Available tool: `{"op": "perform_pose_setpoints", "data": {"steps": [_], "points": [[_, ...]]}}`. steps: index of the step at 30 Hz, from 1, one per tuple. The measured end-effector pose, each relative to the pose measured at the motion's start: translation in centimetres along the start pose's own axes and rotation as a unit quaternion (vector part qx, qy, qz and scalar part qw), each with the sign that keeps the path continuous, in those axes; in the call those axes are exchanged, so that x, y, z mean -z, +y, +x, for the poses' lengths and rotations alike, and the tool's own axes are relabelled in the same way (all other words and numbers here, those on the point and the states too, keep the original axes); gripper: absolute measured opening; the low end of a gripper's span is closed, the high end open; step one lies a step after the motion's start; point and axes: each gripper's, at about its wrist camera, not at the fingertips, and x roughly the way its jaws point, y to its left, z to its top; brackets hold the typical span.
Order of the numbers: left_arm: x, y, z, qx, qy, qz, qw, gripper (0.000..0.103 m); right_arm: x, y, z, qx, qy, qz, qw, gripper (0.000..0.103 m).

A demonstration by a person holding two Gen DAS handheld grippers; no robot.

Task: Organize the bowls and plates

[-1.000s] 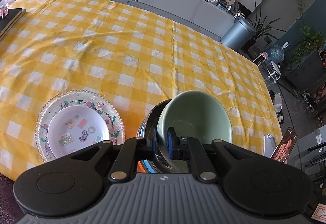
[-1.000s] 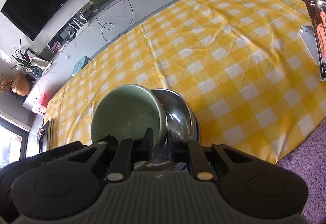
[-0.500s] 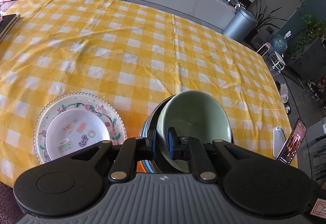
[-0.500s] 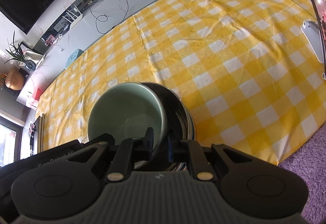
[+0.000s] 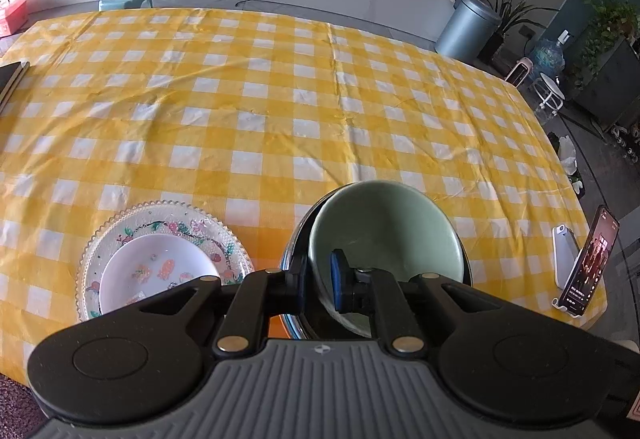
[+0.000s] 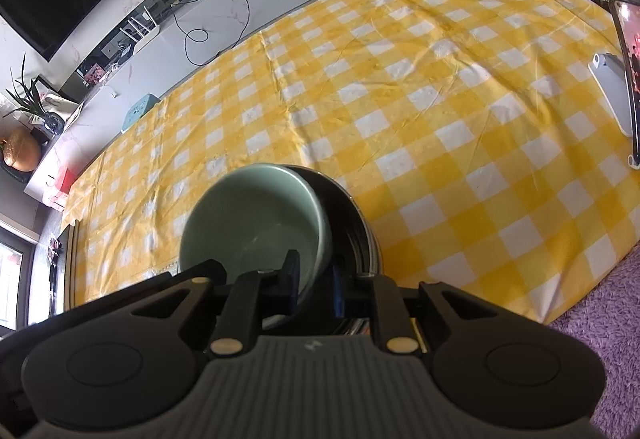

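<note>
The left gripper (image 5: 318, 281) jaws clamp the green bowl (image 5: 384, 235) rim at lower centre, nested in the steel bowl (image 6: 356, 223). The right gripper (image 6: 316, 285) jaws, just widening, straddle the opposite rim. No legible writing.

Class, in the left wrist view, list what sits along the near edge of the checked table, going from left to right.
Floral plate with a white plate on it → green bowl nested in a steel bowl → white device → propped phone.
</note>
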Motion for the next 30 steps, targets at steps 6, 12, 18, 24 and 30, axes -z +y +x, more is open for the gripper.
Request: {"op": "perform_pose_setpoints", "data": {"steps": [6,12,18,24,30], "points": [[-0.8,-0.1,-0.9,-0.005,-0.026,0.005,0.9996,0.018,-0.6,-0.1,-0.9,0.000,-0.024,-0.003,1.000,0.023],[-0.9,0.7,-1.4,0.014,-0.031,-0.008,0.9994,0.024,-0.6,-0.3,-1.1,-0.013,-0.024,-0.002,1.000,0.028],[-0.5,1.6,-2.5,0.040,-0.056,-0.014,0.9975,0.034,-0.3,0.0,-2.3,-0.030,-0.054,-0.036,0.997,0.039],[-0.1,2.1,-3.5,0.068,-0.080,-0.016,0.9944,0.052,-0.5,-0.3,-3.2,-0.042,-0.077,-0.039,0.995,0.049],[0.5,4.0,-3.1,0.081,-0.084,-0.058,0.9915,0.058,-0.5,-2.1,-2.9,-0.020,-0.077,-0.014,0.997,0.049]]}}
